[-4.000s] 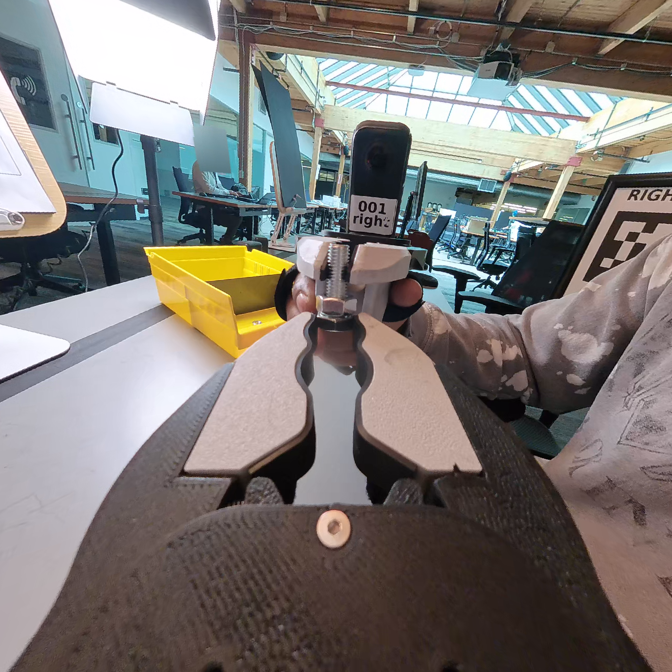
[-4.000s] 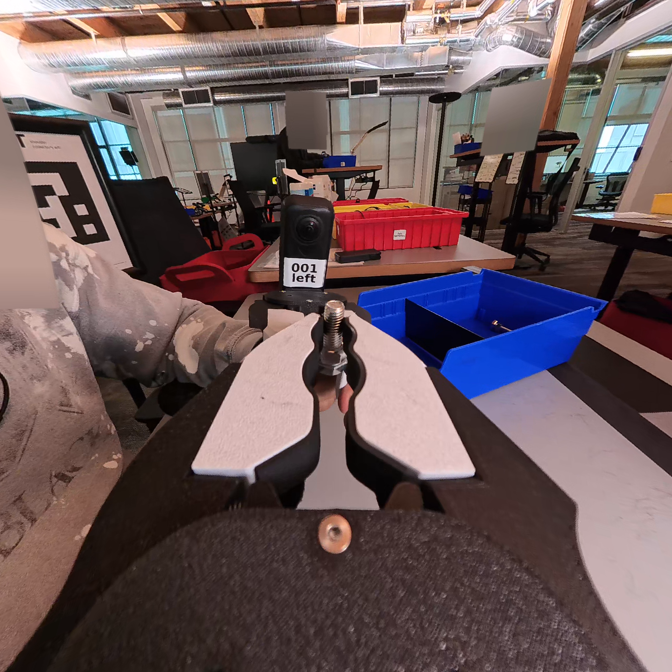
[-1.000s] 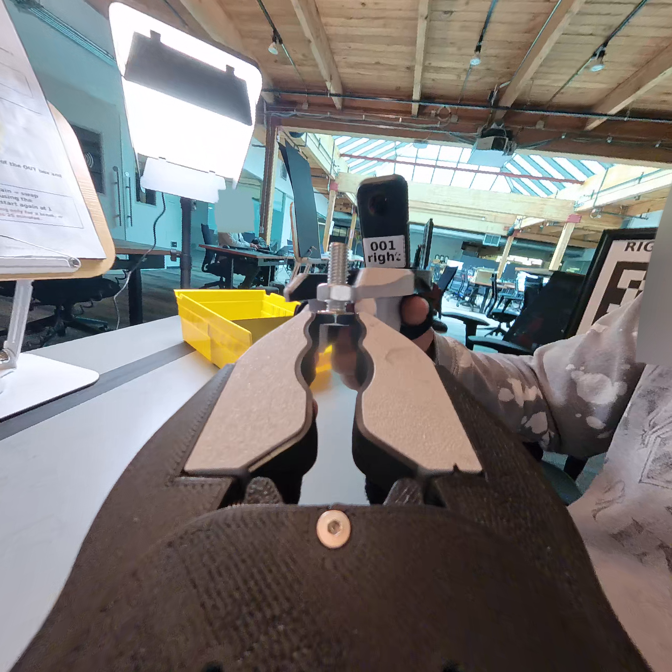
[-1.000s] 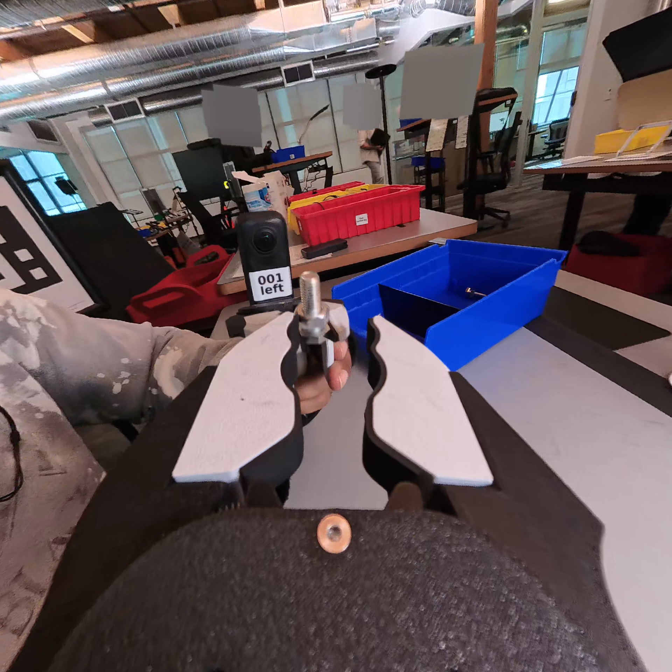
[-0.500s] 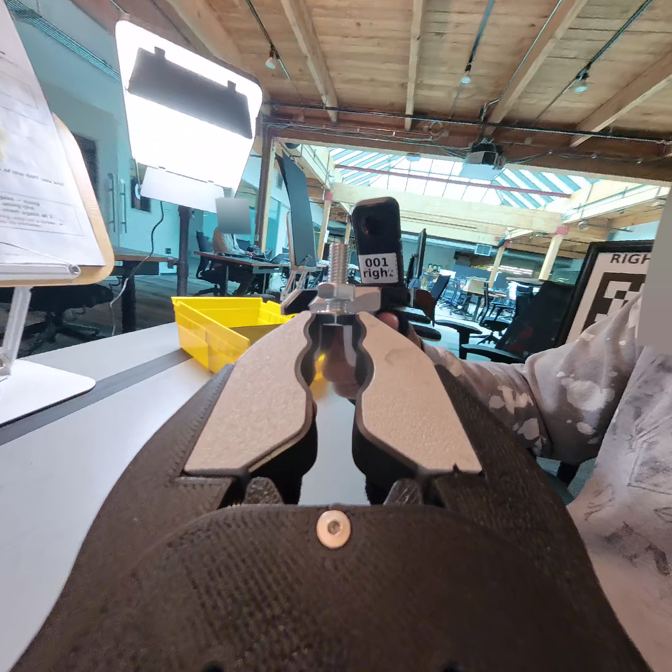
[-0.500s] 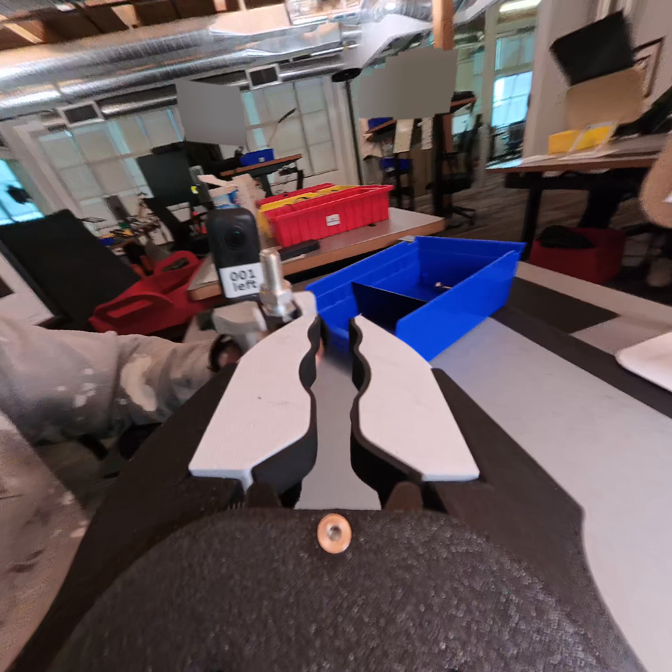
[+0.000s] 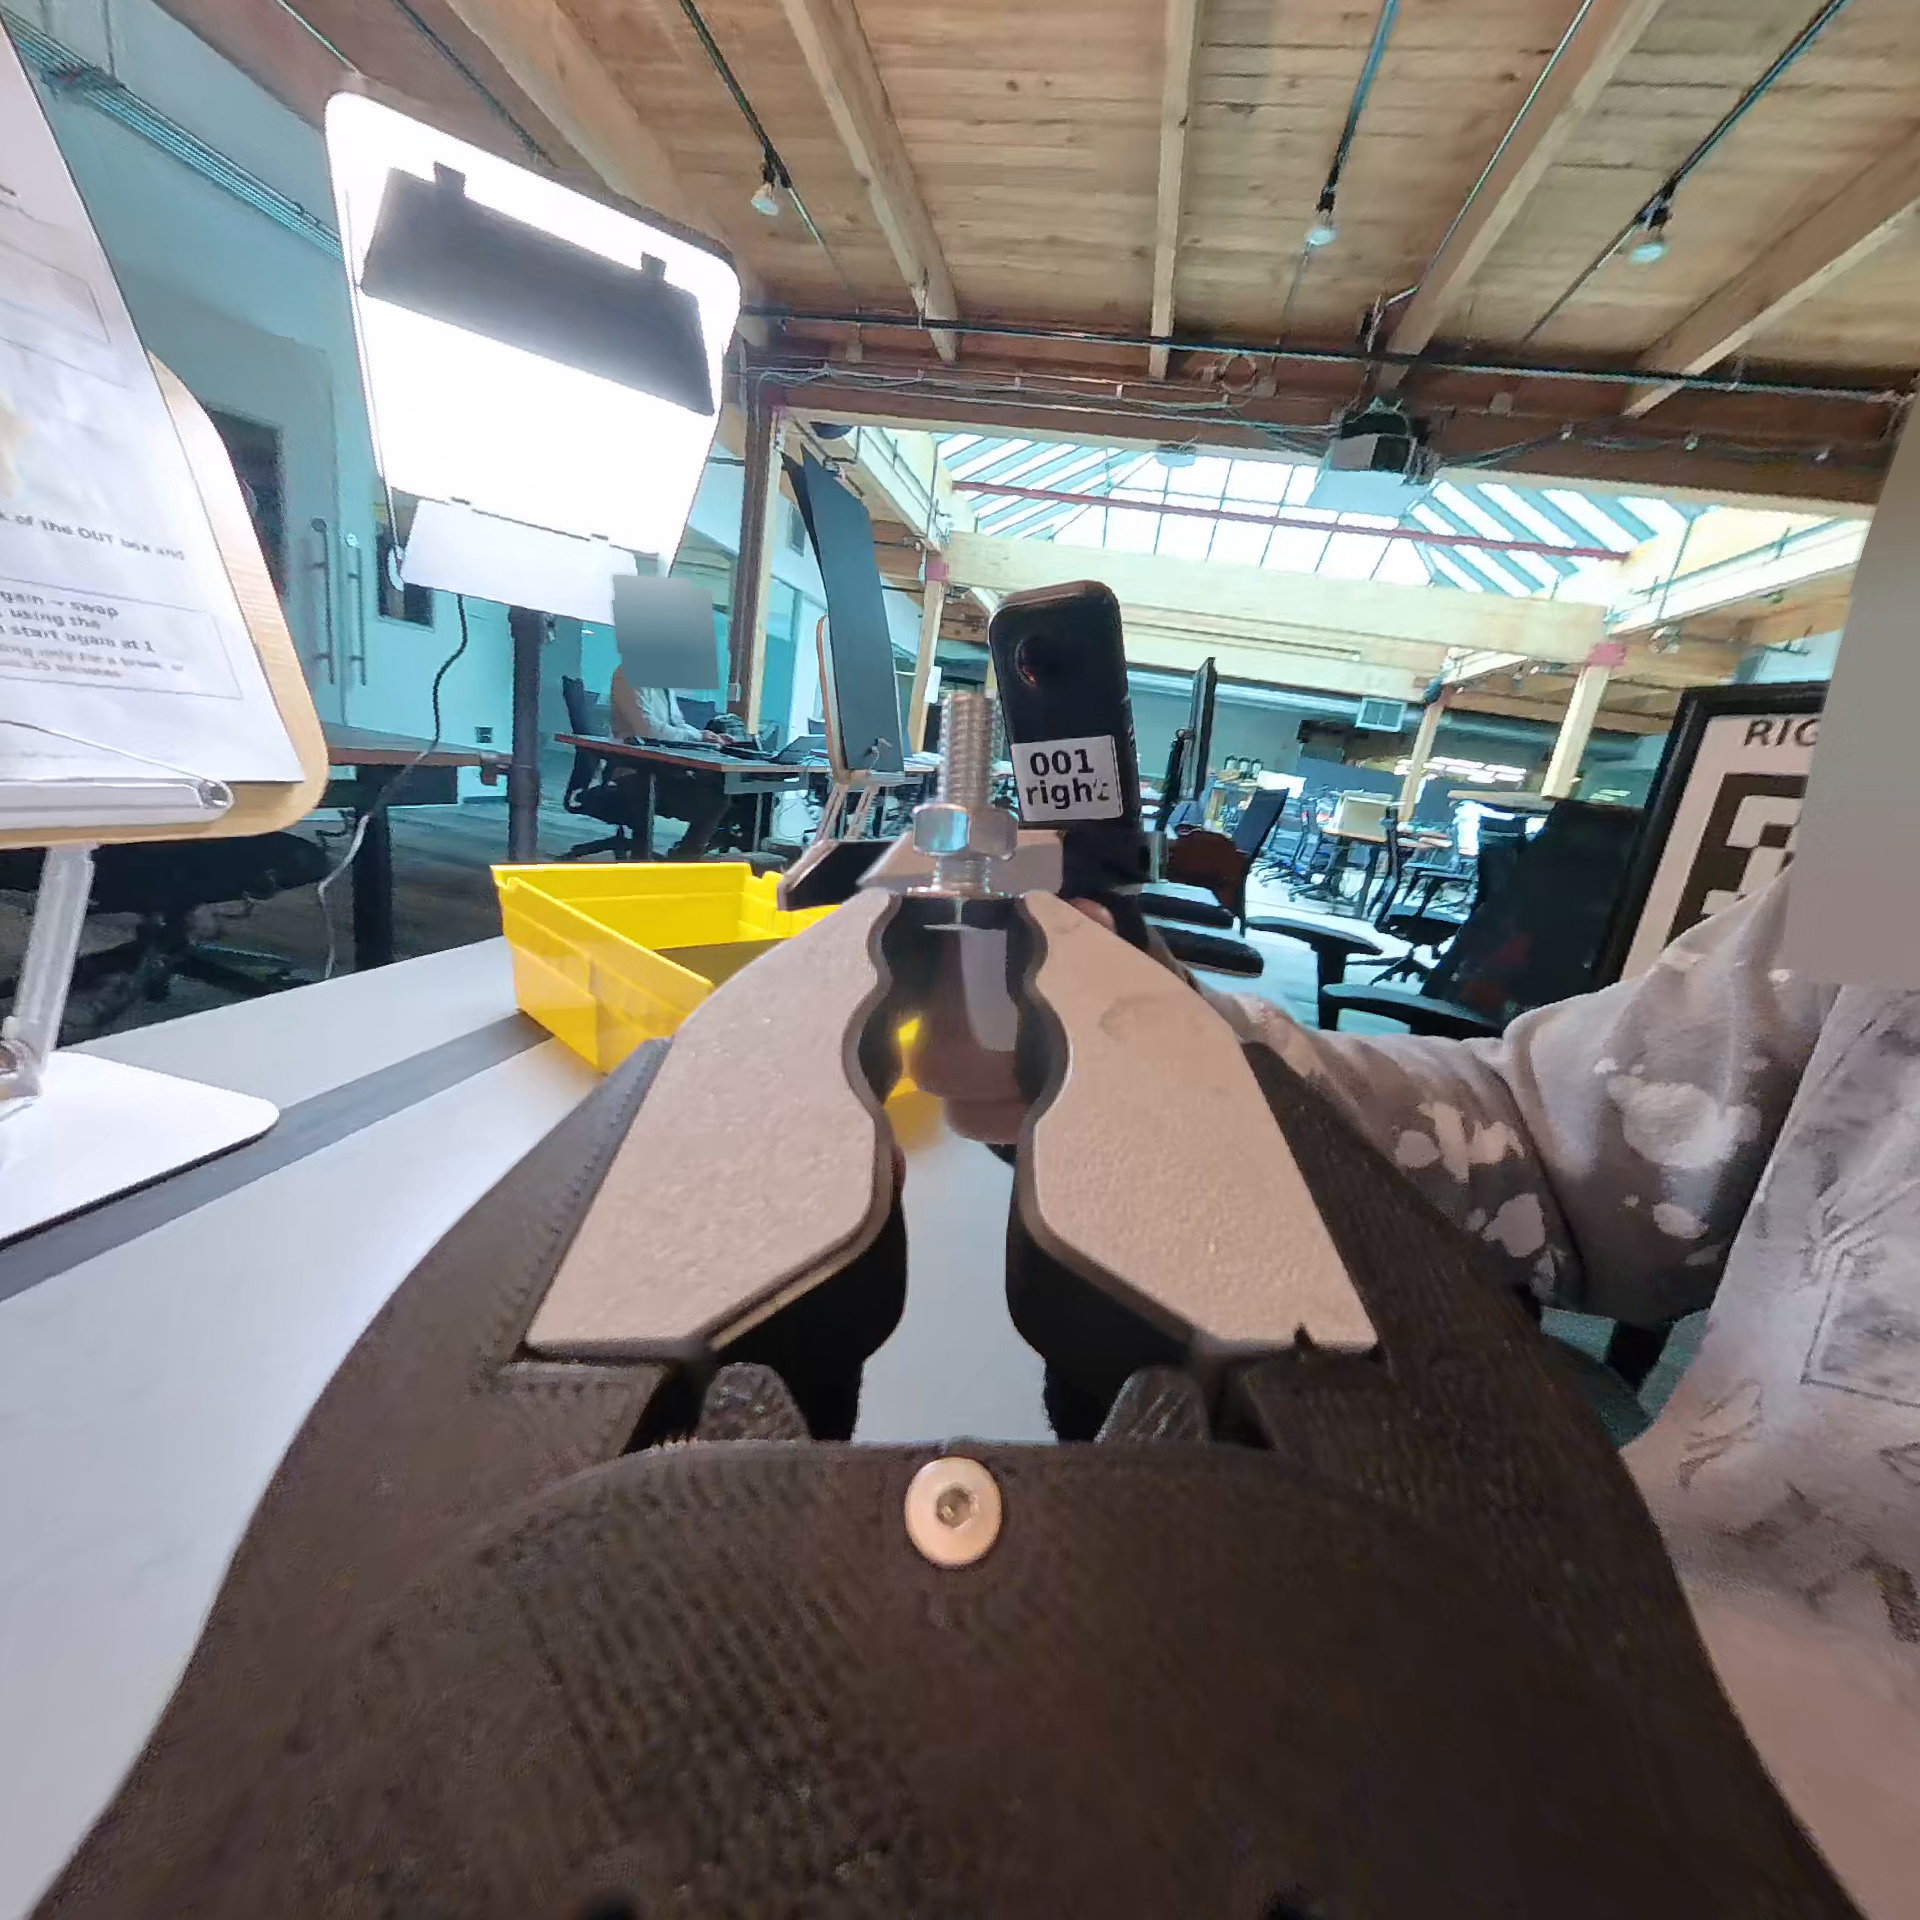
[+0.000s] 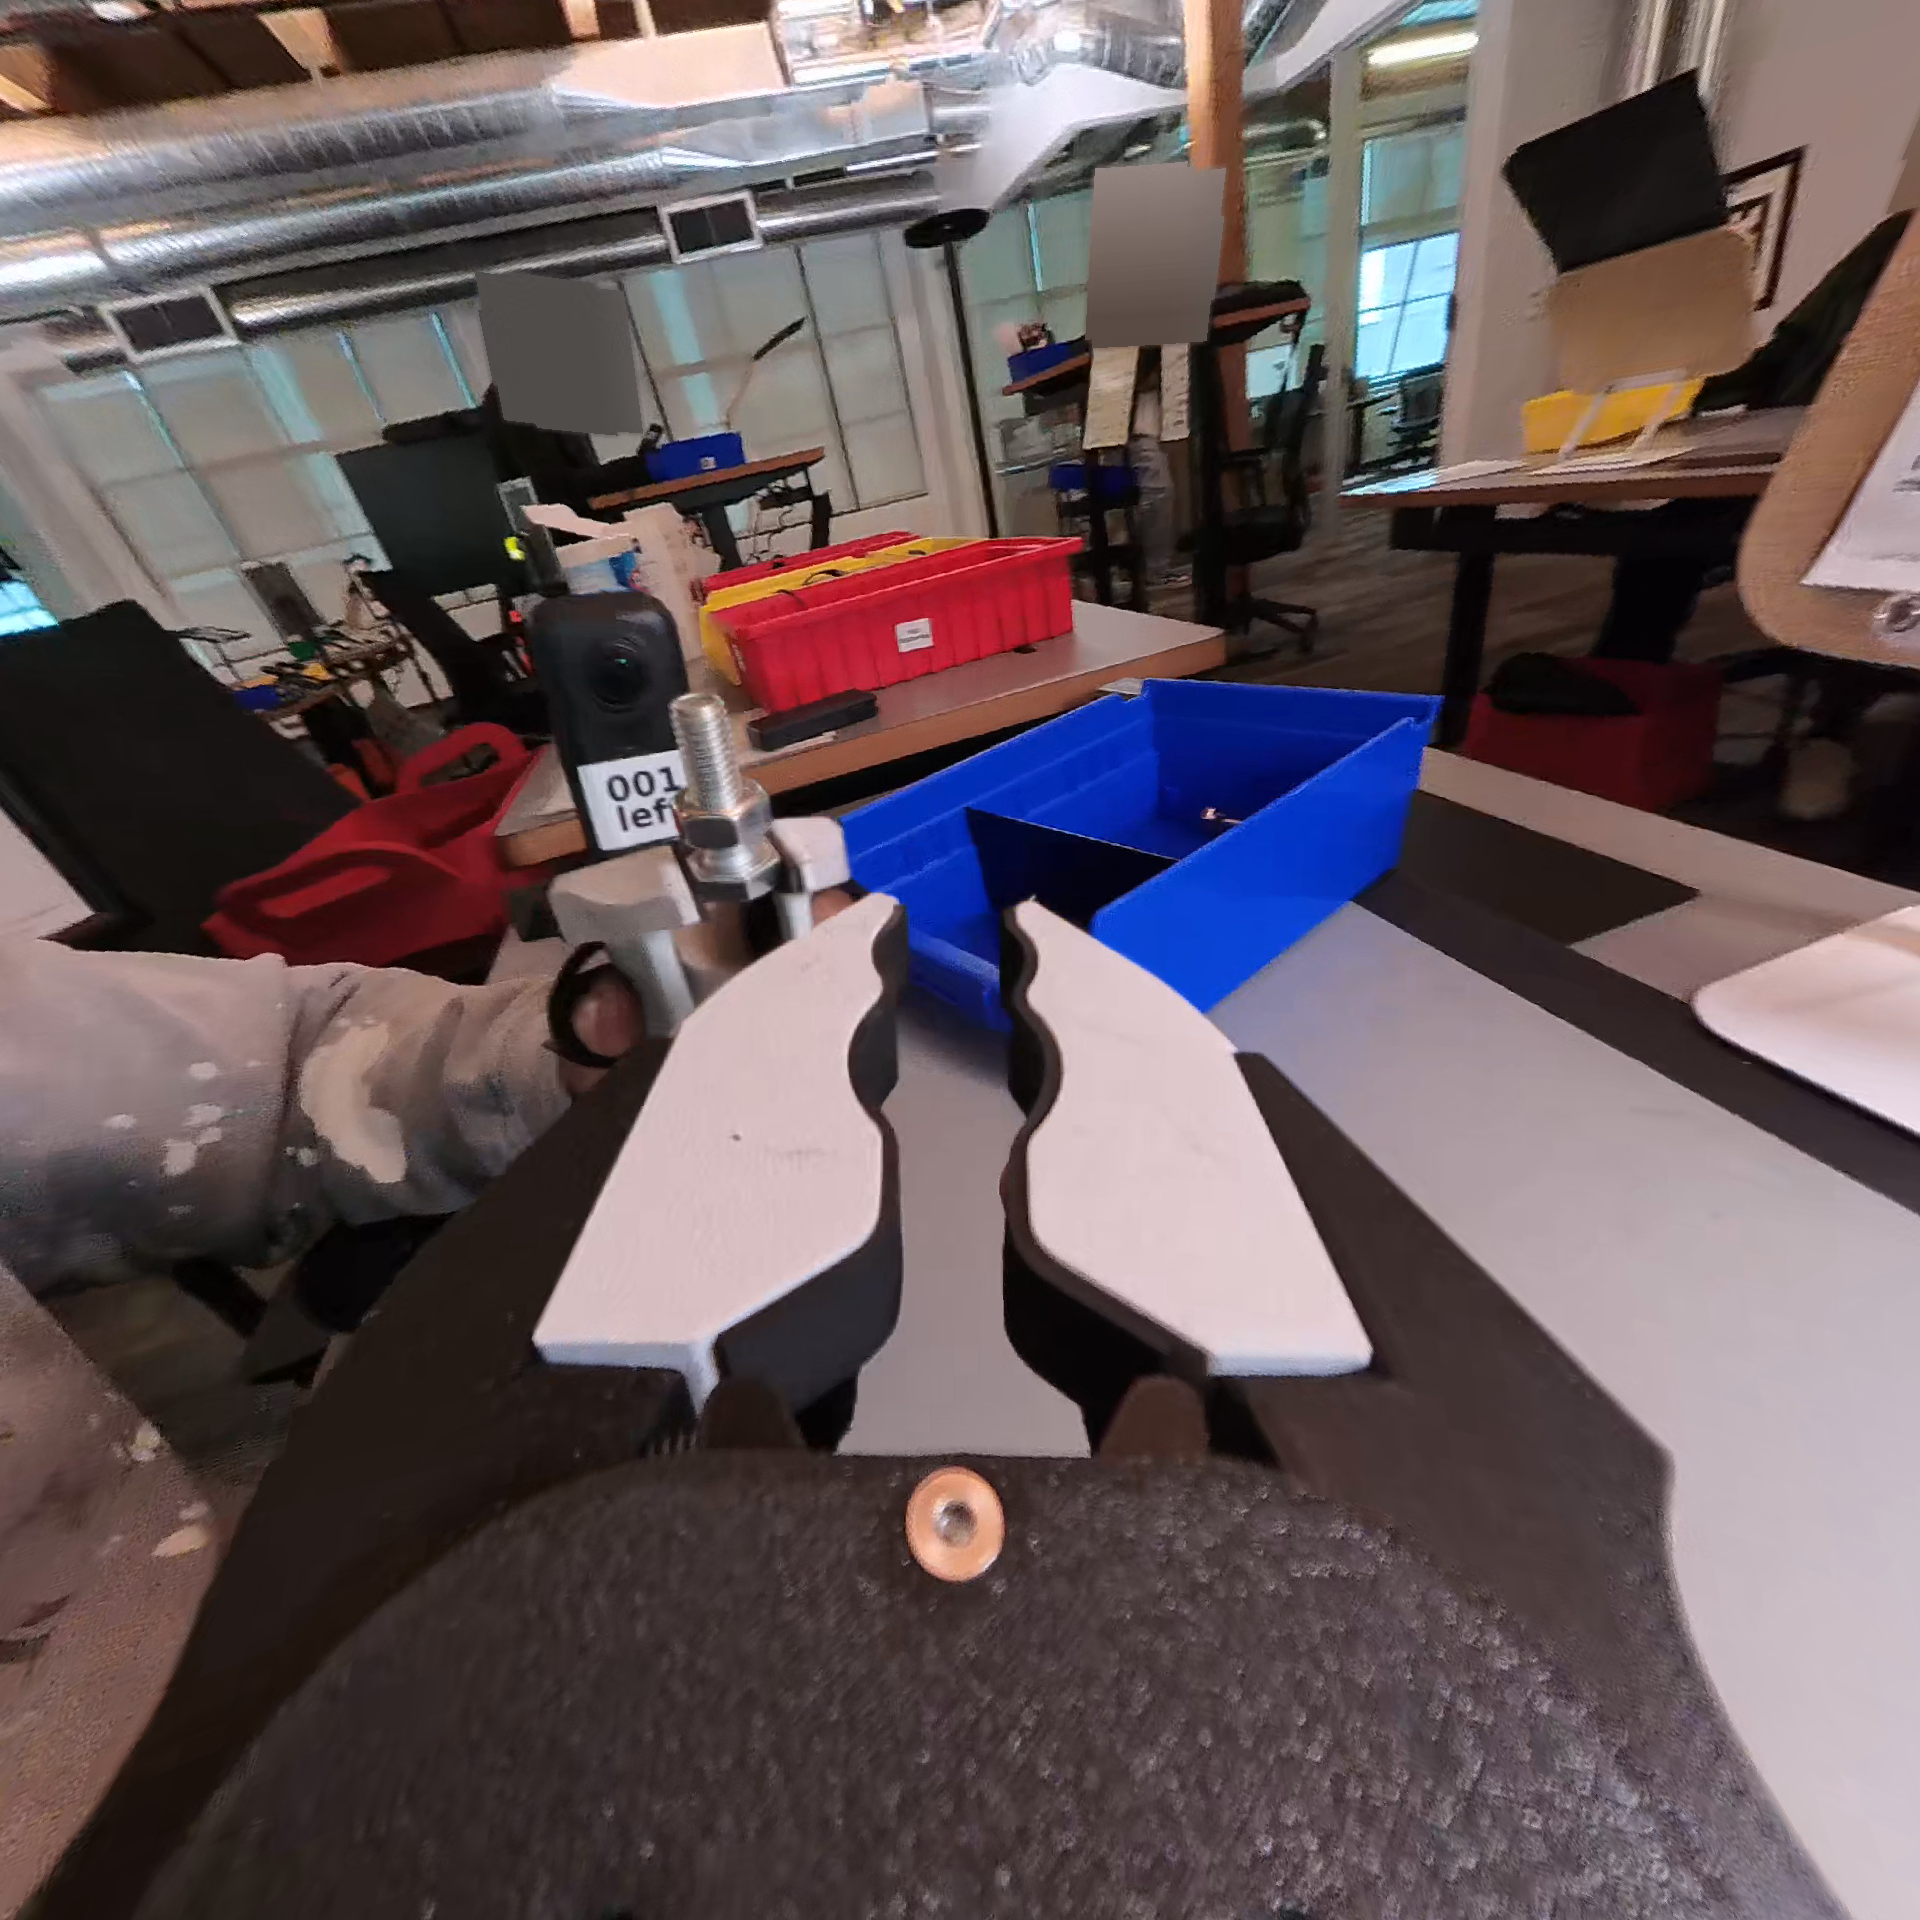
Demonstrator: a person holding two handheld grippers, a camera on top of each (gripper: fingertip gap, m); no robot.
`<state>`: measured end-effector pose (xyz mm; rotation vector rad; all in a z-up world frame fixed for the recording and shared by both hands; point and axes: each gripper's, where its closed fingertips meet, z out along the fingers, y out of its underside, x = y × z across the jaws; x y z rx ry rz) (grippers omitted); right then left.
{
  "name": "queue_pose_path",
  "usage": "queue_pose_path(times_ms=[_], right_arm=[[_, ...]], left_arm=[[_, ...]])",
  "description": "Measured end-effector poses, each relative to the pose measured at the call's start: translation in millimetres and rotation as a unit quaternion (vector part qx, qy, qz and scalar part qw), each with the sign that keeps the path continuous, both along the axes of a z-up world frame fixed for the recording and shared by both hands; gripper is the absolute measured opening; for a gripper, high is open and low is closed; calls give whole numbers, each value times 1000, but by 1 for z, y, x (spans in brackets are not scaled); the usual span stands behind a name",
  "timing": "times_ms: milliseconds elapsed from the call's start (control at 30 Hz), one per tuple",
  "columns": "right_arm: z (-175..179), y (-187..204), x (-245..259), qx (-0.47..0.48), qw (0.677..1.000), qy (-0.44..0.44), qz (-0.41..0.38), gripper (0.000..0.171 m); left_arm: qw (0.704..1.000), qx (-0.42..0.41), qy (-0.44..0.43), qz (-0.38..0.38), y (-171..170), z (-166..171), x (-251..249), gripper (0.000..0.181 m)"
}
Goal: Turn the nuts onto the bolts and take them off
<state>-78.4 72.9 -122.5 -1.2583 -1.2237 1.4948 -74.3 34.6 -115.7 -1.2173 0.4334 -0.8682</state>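
Observation:
My left gripper (image 7: 961, 914) is shut on the lower shank of a silver bolt (image 7: 966, 743) and holds it upright above the table. A hex nut (image 7: 964, 831) sits on the thread just above my fingertips. In the right wrist view the bolt (image 8: 707, 748), the nut (image 8: 727, 826) and the left gripper (image 8: 727, 878) are up and to the left. My right gripper (image 8: 951, 914) is empty, its jaws a narrow gap apart, just right of the bolt and not touching it. Its black camera body (image 7: 1055, 707) shows behind the bolt.
A yellow bin (image 7: 623, 935) stands on the grey table behind the left gripper. A blue divided bin (image 8: 1247, 862) with a small bolt (image 8: 1221, 818) inside stands beyond the right gripper. A white stand base (image 8: 1818, 1018) and a dark strip (image 7: 312, 1132) lie on the table. There is about 4 cm between the tips of the two grippers.
My right gripper let go of the nut, opened wide, moved off to the right of the bolt and narrowed its jaws again. My left gripper kept hold of the bolt.

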Motion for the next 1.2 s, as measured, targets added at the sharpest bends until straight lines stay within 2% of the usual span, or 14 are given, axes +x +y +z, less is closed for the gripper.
queue_pose_path(times_ms=[167, 267, 300, 333, 400, 567, 667, 733, 767, 967, 1033, 1100, 1133, 1200], right_arm=[[11, -27, -2, -5, 998, 22, 53, 30], [13, -32, -5, 8, 998, 21, 50, 33], [13, -29, -4, 11, 999, 24, 44, 32], [14, -20, -3, 10, 999, 26, 20, 17], [18, -5, 2, 11, 999, 42, -14, 10], [23, -31, 1, 24, 998, 44, 39, 31], [20, -33, -2, 30, 998, 34, 37, 34], [19, -15, -1, 18, 999, 34, -3, 14], [20, -9, 1, 18, 999, 38, -13, 13], [24, -39, -2, 22, 998, 40, 47, 35], [23, -37, -4, 26, 998, 37, 39, 33], [24, -17, -2, 6, 999, 43, -3, 12], [24, -9, 1, -1, 999, 46, -15, 8], [24, -11, 3, -2, 999, 45, -4, 13]], left_arm=[[1000, -10, 1, 2, 4, -6, 2, 18], [1000, -6, 1, 2, 2, -6, 4, 18], [1000, -4, -3, 4, 2, -4, 2, 18], [1000, 1, -7, -6, -1, -2, 2, 18], [1000, 6, -3, -2, -2, 1, 2, 18], [1000, 1, 0, 0, 0, -3, 4, 18], [1000, 2, -3, 0, -1, -2, 4, 18], [1000, 9, -10, -10, -4, 2, 3, 18], [1000, 13, -7, -6, -4, 3, 3, 18], [1000, 13, -14, -4, -3, 1, 4, 18], [1000, 15, -16, -2, -4, 2, 4, 18], [999, 21, -23, -12, -7, 6, 3, 18], [999, 25, -20, -8, -8, 7, 3, 18], [999, 27, -18, -7, -8, 7, 4, 18]])
